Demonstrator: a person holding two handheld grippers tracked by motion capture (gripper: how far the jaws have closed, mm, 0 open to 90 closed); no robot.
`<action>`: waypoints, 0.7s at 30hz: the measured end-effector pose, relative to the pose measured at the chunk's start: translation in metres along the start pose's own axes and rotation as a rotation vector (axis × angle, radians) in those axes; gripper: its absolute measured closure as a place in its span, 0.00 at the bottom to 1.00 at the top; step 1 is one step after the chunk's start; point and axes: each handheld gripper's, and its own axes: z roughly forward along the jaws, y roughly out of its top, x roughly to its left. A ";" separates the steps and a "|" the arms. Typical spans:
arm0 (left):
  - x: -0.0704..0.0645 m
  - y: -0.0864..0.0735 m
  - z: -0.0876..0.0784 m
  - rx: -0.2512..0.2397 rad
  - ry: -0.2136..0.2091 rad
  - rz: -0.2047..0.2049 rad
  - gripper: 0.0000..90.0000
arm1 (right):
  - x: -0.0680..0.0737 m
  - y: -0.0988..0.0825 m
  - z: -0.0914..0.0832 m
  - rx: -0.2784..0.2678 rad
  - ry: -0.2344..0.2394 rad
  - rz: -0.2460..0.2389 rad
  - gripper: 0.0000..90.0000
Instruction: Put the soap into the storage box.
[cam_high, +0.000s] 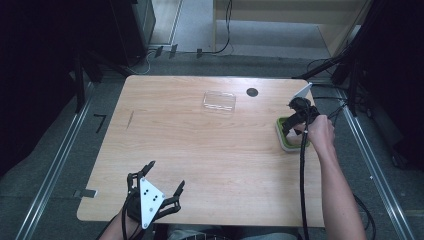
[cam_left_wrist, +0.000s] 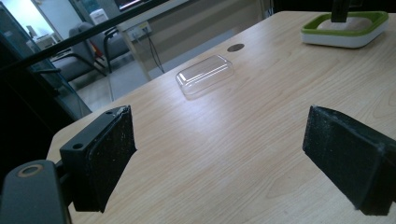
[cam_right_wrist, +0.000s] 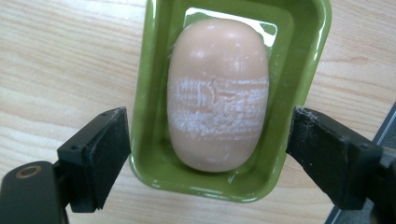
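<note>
**Soap in its dish, lid waiting**

From the high view, I am holding my right claw (cam_high: 294, 125) over the green dish (cam_high: 282, 135) at the surface's (cam_high: 200, 150) right edge; my left claw (cam_high: 162, 185) is idling, spread. In the left gripper view, the clear lid (cam_left_wrist: 204, 74) is lying well apart. In the right gripper view, my jaws are spread, straddling the dish, the soap (cam_right_wrist: 218, 93) lying inside, probably just released. Covering is what I am judging remains.

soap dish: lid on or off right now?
Off. The green soap dish sits uncovered with the soap bar exposed inside; the clear lid lies apart, farther back on the table.
</note>
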 end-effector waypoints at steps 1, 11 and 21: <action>0.000 0.000 0.000 0.000 -0.001 0.001 0.11 | 0.001 -0.001 0.000 0.003 -0.001 -0.001 0.14; 0.001 0.000 -0.003 -0.013 -0.004 0.000 0.11 | 0.010 -0.017 -0.005 0.031 -0.014 -0.019 0.11; -0.001 0.000 -0.002 -0.017 -0.008 0.008 0.11 | 0.020 -0.036 -0.014 0.041 -0.027 -0.048 0.07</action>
